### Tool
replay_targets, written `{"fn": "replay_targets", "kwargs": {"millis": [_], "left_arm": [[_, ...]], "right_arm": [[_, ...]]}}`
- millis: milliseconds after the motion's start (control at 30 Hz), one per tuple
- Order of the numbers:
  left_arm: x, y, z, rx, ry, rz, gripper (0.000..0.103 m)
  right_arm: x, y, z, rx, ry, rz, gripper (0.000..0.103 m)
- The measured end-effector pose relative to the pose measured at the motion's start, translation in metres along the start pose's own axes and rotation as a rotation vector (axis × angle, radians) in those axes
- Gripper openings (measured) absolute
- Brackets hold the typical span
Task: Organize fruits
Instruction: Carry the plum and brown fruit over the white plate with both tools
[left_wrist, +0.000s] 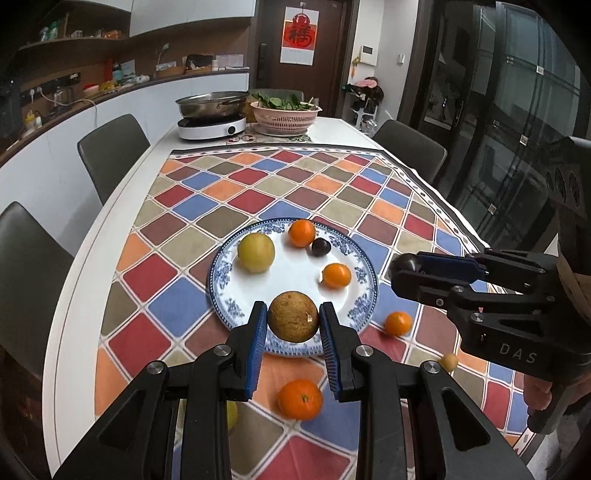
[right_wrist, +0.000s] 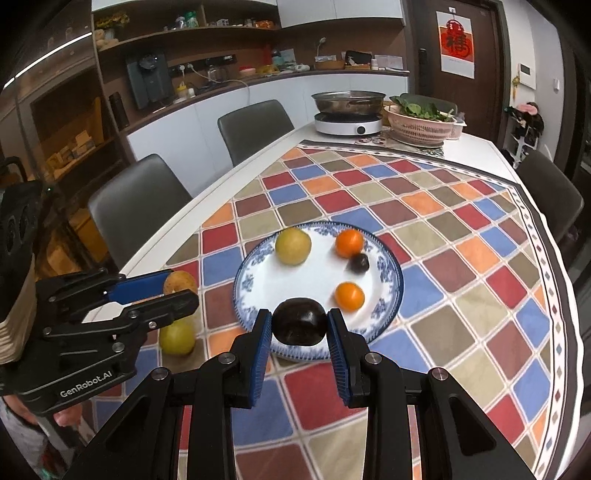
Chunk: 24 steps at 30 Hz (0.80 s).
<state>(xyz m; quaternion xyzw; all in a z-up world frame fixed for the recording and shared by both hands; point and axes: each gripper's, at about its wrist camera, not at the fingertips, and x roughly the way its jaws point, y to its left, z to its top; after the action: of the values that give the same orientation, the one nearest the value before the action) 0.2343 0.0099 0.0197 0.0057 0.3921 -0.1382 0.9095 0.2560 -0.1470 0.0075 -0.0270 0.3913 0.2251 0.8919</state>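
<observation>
Two grips | left gripper (left_wrist: 293, 325): brown fruit (left_wrist: 293, 316) | right gripper (right_wrist: 300, 326): dark plum (right_wrist: 299, 322)

Both wrist views close above the worktop (left_wrist: 122, 206), facing along it, sharing the plate (left_wrist: 364, 266) from left and right.

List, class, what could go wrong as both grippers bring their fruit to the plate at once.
1. The left gripper holds a brown fruit and the right gripper a dark plum, both near the same edge of the plate; they might collide.
2. Round fruit set down near that rim may roll off.
3. A dropped fruit could knock the small orange already on the plate.
</observation>
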Motion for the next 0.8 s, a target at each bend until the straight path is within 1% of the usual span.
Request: {"fn": "replay_targets", "kwargs": {"millis": [133,367,600,800], "left_arm": [[0.014,0.008,0.011,-0.006,0.021,-0.002,0.029],[0.045,0.021,0.025,-0.022,0.084,0.007,0.029],[0.075,0.033,0.030,-0.064,0.136,-0.003,0.029],[0.102,0.041,0.031,-0.092,0.197,-0.011,0.029]], "right_arm": [[0.013,-0.005,0.015,-0.006,0.009,0.002,0.031],[0.041,-0.011,0.034,-0.026,0.044,0.002,0.031],[0.078,-0.017,0.043,-0.034,0.105,0.008,0.031],[0.105,-0.024,0.047,-0.029,0.155,0.015,0.031]]}}
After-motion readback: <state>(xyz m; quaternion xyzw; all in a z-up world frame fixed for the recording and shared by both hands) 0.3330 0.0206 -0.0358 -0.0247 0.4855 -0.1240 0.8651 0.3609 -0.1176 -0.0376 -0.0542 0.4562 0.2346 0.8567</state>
